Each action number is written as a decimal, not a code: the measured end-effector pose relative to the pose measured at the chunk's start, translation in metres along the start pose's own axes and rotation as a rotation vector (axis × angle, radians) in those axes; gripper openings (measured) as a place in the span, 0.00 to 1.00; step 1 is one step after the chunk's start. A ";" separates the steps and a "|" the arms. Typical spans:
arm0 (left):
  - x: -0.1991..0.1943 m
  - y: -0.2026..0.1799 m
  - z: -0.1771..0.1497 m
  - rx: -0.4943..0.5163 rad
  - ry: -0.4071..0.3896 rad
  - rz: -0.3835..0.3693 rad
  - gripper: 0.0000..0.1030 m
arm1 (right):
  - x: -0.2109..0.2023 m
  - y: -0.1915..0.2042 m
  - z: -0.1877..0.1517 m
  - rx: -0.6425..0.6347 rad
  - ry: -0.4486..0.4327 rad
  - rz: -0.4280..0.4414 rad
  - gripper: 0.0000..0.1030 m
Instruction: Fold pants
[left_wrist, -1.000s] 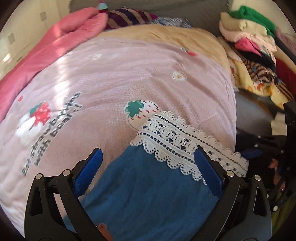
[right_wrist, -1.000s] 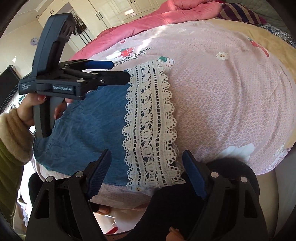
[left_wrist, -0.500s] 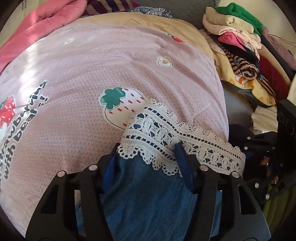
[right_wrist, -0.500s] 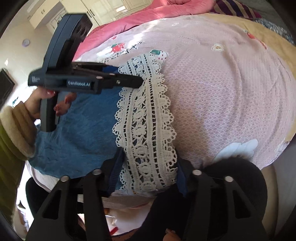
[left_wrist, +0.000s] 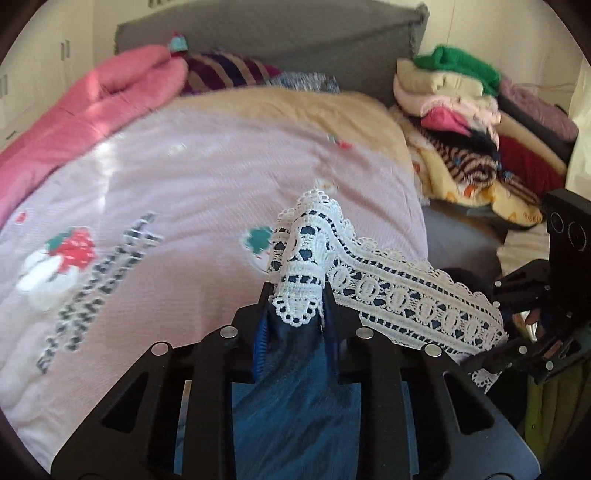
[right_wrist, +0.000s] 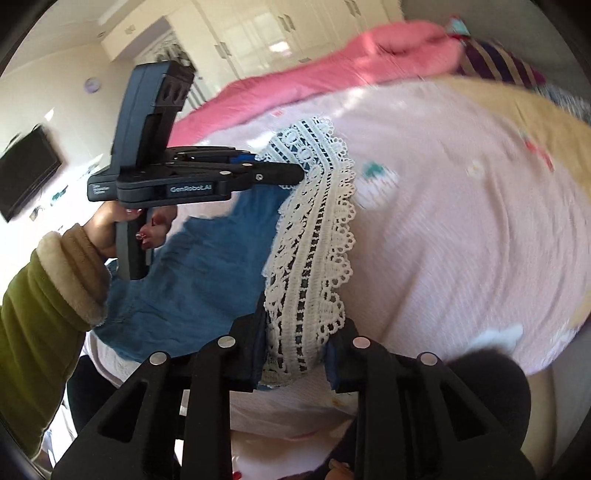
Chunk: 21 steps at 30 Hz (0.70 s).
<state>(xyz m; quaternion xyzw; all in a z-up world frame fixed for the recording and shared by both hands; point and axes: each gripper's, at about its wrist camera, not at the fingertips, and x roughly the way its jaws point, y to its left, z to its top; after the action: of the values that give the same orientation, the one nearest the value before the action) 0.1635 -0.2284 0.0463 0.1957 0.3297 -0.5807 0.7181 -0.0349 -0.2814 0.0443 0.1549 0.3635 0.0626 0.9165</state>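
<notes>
Bed (left_wrist: 369, 44) bears pink strawberry quilt (left_wrist: 207, 177), pants (right_wrist: 207, 266), clothes pile (left_wrist: 454, 110).

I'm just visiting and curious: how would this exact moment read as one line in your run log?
stage: lifting lace hem | left gripper: just closed, shut on lace hem | right gripper: just closed, shut on lace hem | blue pants: on pink quilt

A bed fills the room, covered by a pale pink strawberry-print quilt (left_wrist: 207, 177) with sunlight across its left part. A grey headboard (left_wrist: 280, 33) stands at the far edge. A pink blanket (left_wrist: 92, 107) runs along the left edge; stacked clothes (left_wrist: 458, 96) crowd the right. Cream wardrobe doors (right_wrist: 280, 33) line the wall, and a dark screen (right_wrist: 26, 173) hangs there.
</notes>
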 end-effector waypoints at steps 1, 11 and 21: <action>-0.009 0.002 -0.002 -0.005 -0.018 0.004 0.18 | 0.000 0.012 0.003 -0.031 -0.009 0.008 0.23; -0.085 0.042 -0.063 -0.160 -0.109 0.069 0.21 | 0.036 0.115 0.009 -0.268 0.029 0.091 0.23; -0.119 0.074 -0.142 -0.432 -0.096 0.171 0.43 | 0.106 0.185 -0.020 -0.497 0.152 0.061 0.24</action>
<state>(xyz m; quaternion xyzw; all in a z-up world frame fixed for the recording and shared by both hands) 0.1868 -0.0319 0.0216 0.0368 0.3943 -0.4423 0.8047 0.0280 -0.0784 0.0234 -0.0693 0.3999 0.1893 0.8941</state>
